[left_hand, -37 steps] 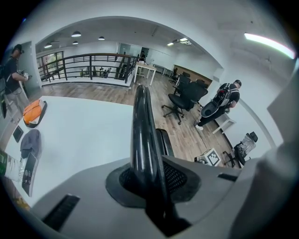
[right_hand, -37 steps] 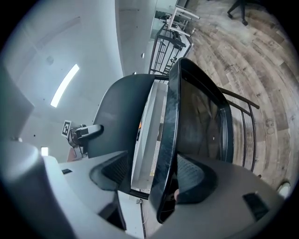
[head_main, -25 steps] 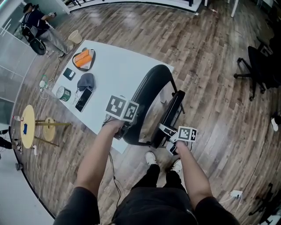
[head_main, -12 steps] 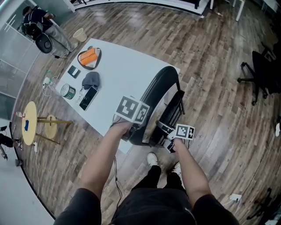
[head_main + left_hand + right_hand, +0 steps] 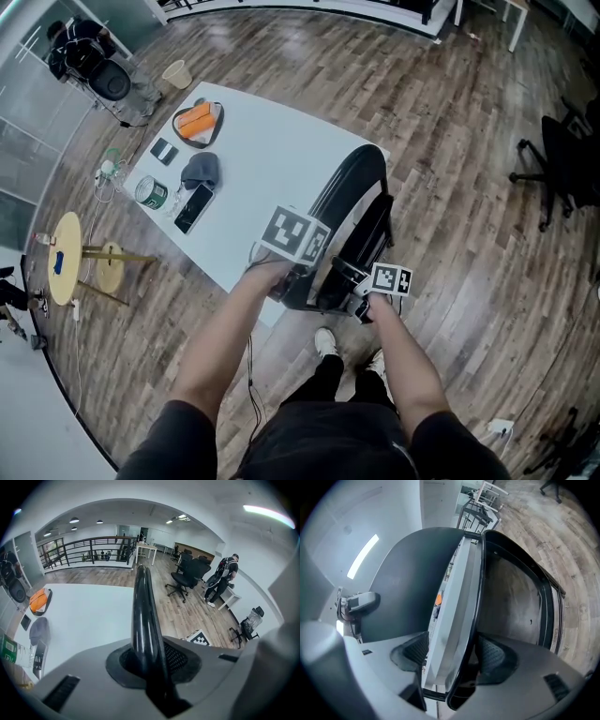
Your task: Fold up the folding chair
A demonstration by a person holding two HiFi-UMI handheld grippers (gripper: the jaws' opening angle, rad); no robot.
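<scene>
The folding chair [image 5: 354, 202] stands on the wood floor [image 5: 469, 141] just beside the desk [image 5: 262, 155], along the desk side farthest from the can [image 5: 150, 193] and phone [image 5: 192, 208]. Its black backrest arches next to the desk edge, and the seat lies close against it, so the chair appears nearly flat and the fold close to complete.

**Left tongs.** The left tongs [image 5: 296, 279] are at the end of the chair nearest the person, at the desk's near edge, and point steeply down. In the left gripper view, the left tongs pinch the black backrest tube [image 5: 142, 606], which runs straight out between the ribbed pads [image 5: 176, 657]. This grip most likely anchors the back frame, so the chair does not tip or slide away from the desk as the seat closes.

**Right tongs.** The right tongs [image 5: 354, 283] are on the chair side away from the desk. In the right gripper view, they pinch the seat edge [image 5: 457, 620], a light panel with a black rim, with one pad on each face. The dark backrest [image 5: 408, 583] is visible immediately behind the seat edge. Holding the seat by its free edge gives the most leverage for swinging it toward the back.

**Remaining step, as judged.** Press the seat fully against the backrest while the left grip resists.
</scene>
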